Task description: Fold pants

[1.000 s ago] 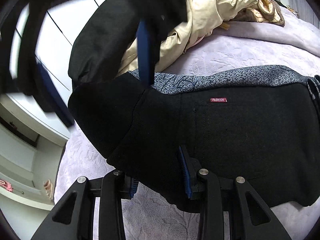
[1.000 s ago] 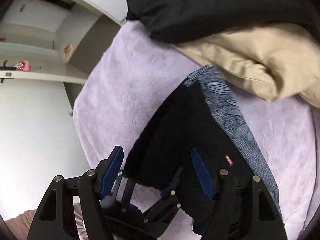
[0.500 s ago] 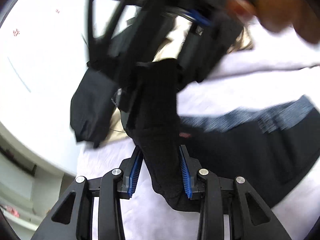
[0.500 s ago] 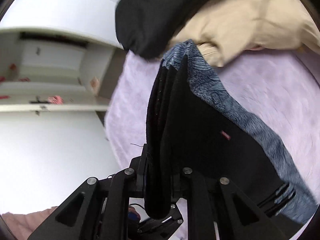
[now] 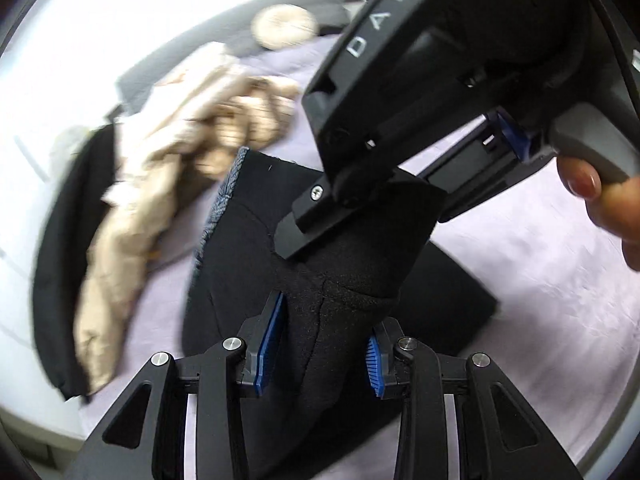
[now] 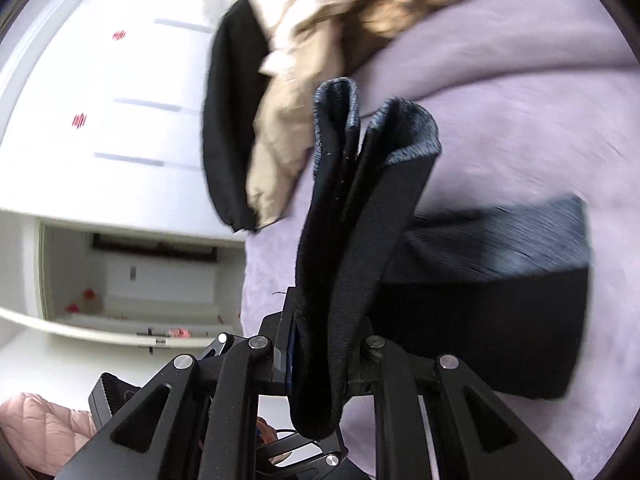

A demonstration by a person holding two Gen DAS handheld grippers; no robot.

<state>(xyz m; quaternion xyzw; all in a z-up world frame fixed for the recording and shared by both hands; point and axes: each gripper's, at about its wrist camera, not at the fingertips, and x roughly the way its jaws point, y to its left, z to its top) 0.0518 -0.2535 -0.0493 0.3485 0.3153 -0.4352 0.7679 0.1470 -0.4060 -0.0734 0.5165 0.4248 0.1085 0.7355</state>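
While the black pants (image 5: pixel 256 264) lie partly on the lilac cover (image 5: pixel 560 280), the left gripper (image 5: pixel 320 354) is closed on a thick bunch of their cloth, blue pads pressing both sides. To its left lies a beige garment (image 5: pixel 132 240). The right gripper (image 6: pixel 324 360), with a hand (image 5: pixel 608 208) on its handle, is clamped on a raised fold of the pants, whose grey waistband (image 6: pixel 404 132) stands above its fingers.

Clothes heap blocks one side, bedspread free on other

The beige and black clothes pile (image 5: pixel 132 208) lies beside the black pants (image 5: pixel 240 264); lilac bedspread (image 5: pixel 560 280) opposite is bare.
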